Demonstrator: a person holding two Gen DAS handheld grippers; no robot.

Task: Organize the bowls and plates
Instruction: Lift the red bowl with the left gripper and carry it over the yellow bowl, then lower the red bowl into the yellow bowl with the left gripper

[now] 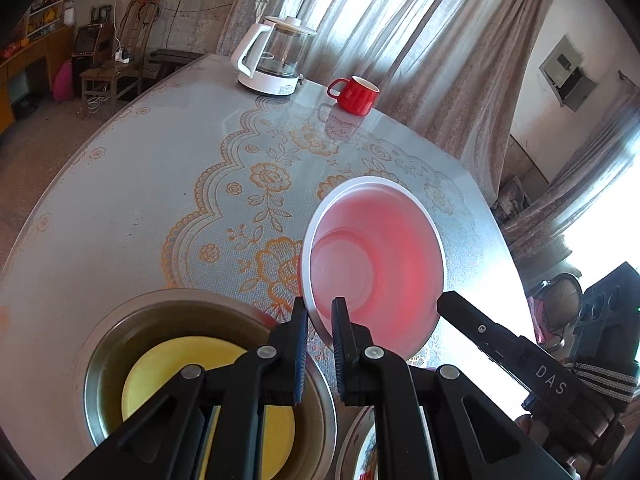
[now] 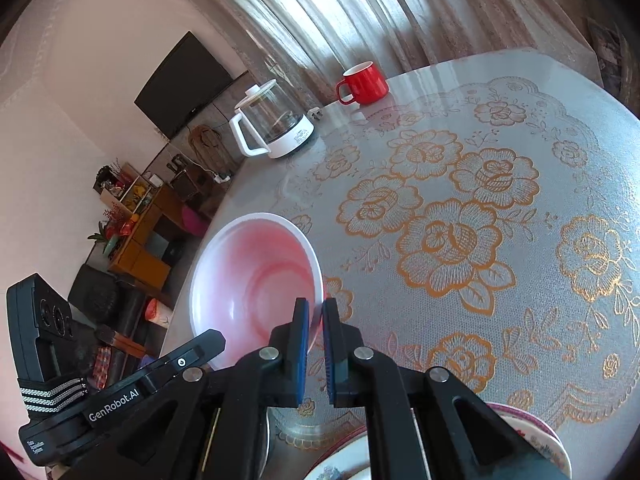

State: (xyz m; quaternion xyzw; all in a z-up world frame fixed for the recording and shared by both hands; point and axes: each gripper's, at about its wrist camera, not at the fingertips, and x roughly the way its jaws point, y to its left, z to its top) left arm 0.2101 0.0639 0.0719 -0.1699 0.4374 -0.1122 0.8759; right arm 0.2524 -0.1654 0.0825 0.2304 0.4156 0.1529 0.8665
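Note:
A pink bowl with a white rim (image 1: 376, 256) is held tilted above the table, between both grippers. My left gripper (image 1: 320, 312) is shut on its near-left rim. My right gripper (image 2: 316, 312) is shut on the opposite rim of the same bowl (image 2: 256, 276). Below left in the left wrist view, a yellow plate (image 1: 160, 372) lies inside a metal bowl (image 1: 120, 320). A patterned plate (image 1: 362, 448) shows at the bottom edge, partly hidden by the fingers. It also shows in the right wrist view (image 2: 536, 436).
A round table (image 1: 140, 184) has a floral lace cloth under glass. A white and glass kettle (image 1: 276, 56) and a red mug (image 1: 356, 94) stand at the far edge by the curtains. The table's edge drops off to the room's floor.

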